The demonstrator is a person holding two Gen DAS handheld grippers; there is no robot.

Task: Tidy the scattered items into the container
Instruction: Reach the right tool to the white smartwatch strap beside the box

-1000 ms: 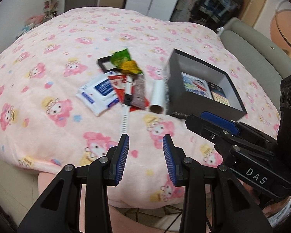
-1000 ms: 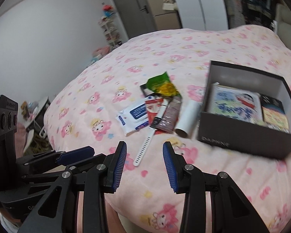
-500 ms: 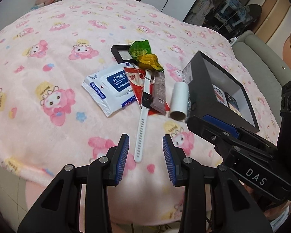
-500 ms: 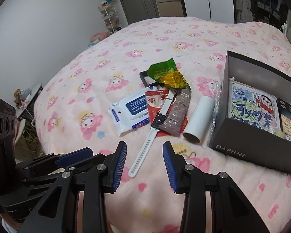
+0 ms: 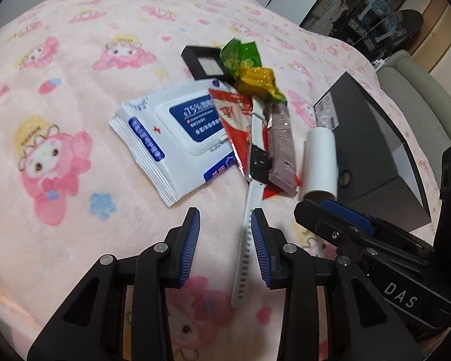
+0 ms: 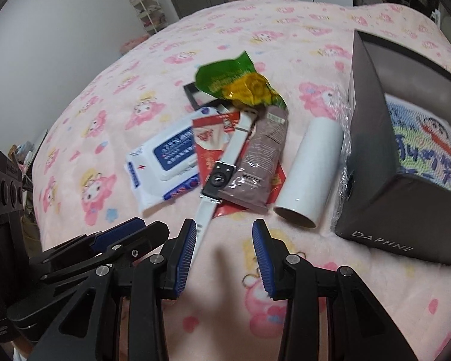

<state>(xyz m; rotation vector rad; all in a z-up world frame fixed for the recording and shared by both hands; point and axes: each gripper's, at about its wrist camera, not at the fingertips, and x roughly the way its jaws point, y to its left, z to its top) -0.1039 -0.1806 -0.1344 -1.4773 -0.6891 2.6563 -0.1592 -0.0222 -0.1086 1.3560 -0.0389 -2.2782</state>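
A white watch [image 5: 257, 162] lies lengthwise on the bed [image 5: 60, 96], its strap tail between the left gripper [image 5: 225, 237]'s parted, empty fingers; right gripper [image 6: 224, 242] alongside, likewise apart.

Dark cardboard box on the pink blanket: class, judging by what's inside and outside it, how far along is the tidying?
Done: the dark cardboard box holds a cartoon-printed item. In hand: nothing; both hand-held grippers, left and right, are open. Left: white-strapped smartwatch, white wipes pack, white roll, snack packets.
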